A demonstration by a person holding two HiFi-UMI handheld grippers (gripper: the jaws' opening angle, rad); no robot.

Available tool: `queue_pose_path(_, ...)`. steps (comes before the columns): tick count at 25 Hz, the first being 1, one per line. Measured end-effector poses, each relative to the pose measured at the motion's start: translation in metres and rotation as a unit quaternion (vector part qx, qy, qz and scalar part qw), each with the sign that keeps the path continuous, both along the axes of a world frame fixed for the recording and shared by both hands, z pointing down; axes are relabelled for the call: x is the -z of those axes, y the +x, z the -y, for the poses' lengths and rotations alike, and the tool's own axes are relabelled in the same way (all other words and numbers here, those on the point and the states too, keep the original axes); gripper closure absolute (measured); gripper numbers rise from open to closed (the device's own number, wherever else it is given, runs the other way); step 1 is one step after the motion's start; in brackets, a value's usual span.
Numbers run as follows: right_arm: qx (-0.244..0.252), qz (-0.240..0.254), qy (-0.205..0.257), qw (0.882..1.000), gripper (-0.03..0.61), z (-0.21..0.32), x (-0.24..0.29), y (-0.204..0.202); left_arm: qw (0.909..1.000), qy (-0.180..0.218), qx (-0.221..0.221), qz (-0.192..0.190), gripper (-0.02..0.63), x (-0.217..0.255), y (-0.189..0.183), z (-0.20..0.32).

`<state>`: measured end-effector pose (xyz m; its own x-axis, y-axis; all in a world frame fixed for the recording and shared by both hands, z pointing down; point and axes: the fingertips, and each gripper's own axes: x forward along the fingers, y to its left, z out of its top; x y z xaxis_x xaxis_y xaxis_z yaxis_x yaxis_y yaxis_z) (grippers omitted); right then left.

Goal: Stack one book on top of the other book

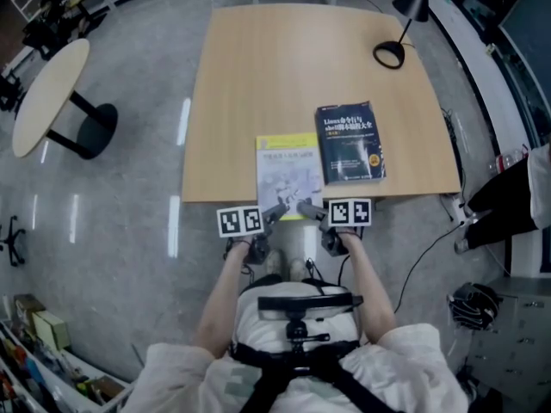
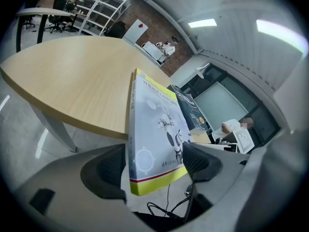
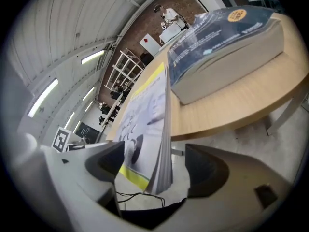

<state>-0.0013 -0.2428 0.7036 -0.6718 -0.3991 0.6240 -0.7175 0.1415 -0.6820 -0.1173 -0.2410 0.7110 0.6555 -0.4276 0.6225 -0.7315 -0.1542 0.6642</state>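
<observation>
Overhead, the head view lists one light wooden counter [image 1: 258, 58] carrying two books. The white-and-yellow book [image 1: 288, 172] lies flat at the near edge, its yellow-banded end overhanging towards the person. The dark blue book [image 1: 350, 143] lies flat just beside it on the right, set a little further in. A black lamp base [image 1: 389, 54] stands at the far right corner, well apart from both. A round side table [image 1: 47, 93] stands on the floor to the left. The left gripper [image 1: 278, 213] and right gripper [image 1: 306, 207] meet the overhanging end of the white-and-yellow book from either side, marker cubes uppermost. Next, the left gripper view: the jaws stand wide apart with the book's near end between them, cover facing the camera. The spine side is clear of one pad and the other pad is close against the cover with no visible squeeze. The dark blue book shows beyond on the counter. Lastly, the right gripper view: the jaws are likewise spread wide, with the same book's near corner between them, page edges turned to one pad and a gap on that side, nothing clamped. The thick dark blue book [image 3: 222, 42] rests on the counter behind.
</observation>
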Motion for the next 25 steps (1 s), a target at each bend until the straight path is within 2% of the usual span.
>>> queue_pose_path(4, 0.041, 0.007, -0.009, 0.999, 0.187, -0.002, 0.000, -0.021, 0.9996, -0.010, -0.017, -0.022, 0.239, -0.005, 0.012, -0.001)
queue_pose_path(6, 0.056, 0.002, -0.009, 0.998, 0.210, -0.002, -0.001, -0.026, 0.9995, -0.009, -0.023, -0.021, 0.241, -0.007, 0.015, 0.000)
queue_pose_path(10, 0.059, 0.012, -0.013, 0.998, 0.260, 0.000, 0.002, -0.025, 0.9991, -0.012, -0.028, -0.030, 0.298, -0.006, 0.014, 0.001)
queue_pose_path(12, 0.057, 0.018, -0.008, 0.998, 0.297, 0.001, 0.006, -0.023, 0.9991, -0.010, -0.024, -0.033, 0.328, -0.003, 0.013, 0.001)
queue_pose_path(17, 0.062, 0.008, 0.024, 0.998, 0.437, 0.004, 0.024, -0.021, 0.9994, 0.010, -0.025, -0.020, 0.414, 0.010, 0.009, 0.004)
queue_pose_path(19, 0.061, 0.003, 0.030, 0.998, 0.446, 0.006, 0.026, -0.022, 0.9992, 0.020, -0.032, -0.013, 0.454, 0.014, 0.008, 0.006)
queue_pose_path(25, 0.078, -0.041, 0.070, 0.994, 0.453, 0.003, 0.032, -0.029, 0.9979, 0.046, -0.045, 0.002, 0.479, 0.024, 0.007, 0.007)
